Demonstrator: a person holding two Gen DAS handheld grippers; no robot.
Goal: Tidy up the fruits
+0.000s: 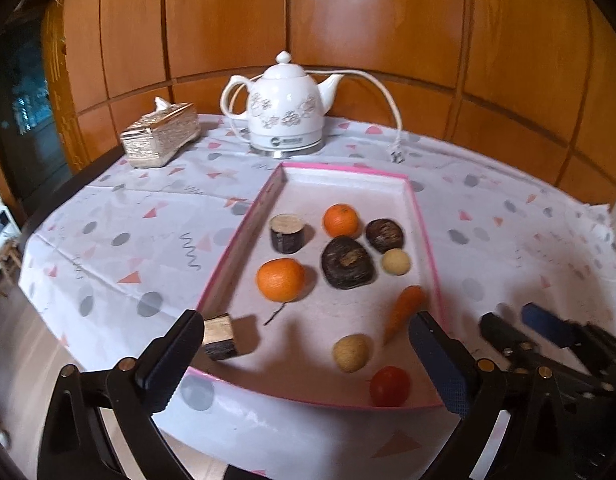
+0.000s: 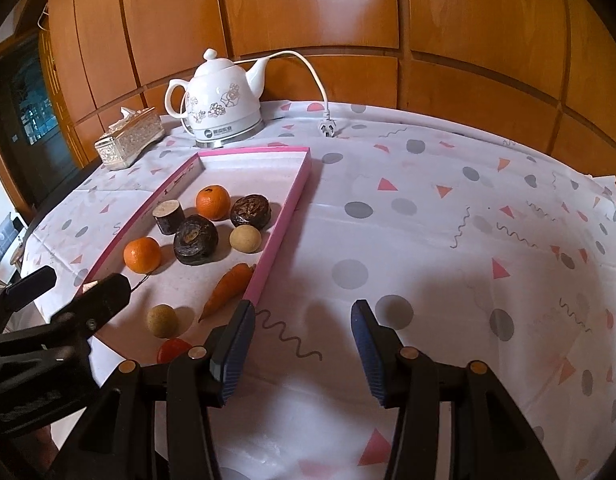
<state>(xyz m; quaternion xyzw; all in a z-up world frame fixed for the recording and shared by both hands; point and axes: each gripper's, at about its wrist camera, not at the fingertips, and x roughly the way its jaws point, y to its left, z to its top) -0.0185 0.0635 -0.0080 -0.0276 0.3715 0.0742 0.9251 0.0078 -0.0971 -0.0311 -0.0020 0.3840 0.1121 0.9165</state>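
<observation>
A pink-rimmed white tray (image 1: 243, 216) holds two oranges (image 1: 279, 279) (image 1: 340, 220), two dark brown lumps (image 1: 346, 263), a dark stub with a pale cut end (image 1: 287, 233), two pale round fruits (image 1: 351, 353), a carrot (image 1: 404, 310) and a red tomato (image 1: 390, 386). A short wooden-looking piece (image 1: 221, 336) lies in the tray's near left corner, beside one finger of my left gripper (image 1: 305, 320). That gripper is wide open over the tray's near end. My right gripper (image 2: 303, 308) is open with nothing in it, over bare tablecloth just right of the tray (image 2: 295, 196).
A white ceramic kettle (image 1: 285, 108) with its cord and plug (image 1: 396, 156) stands behind the tray. A glittery tissue box (image 1: 159, 136) sits at the back left. Patterned cloth (image 2: 448, 240) stretches right of the tray. A wood-panelled wall closes off the back.
</observation>
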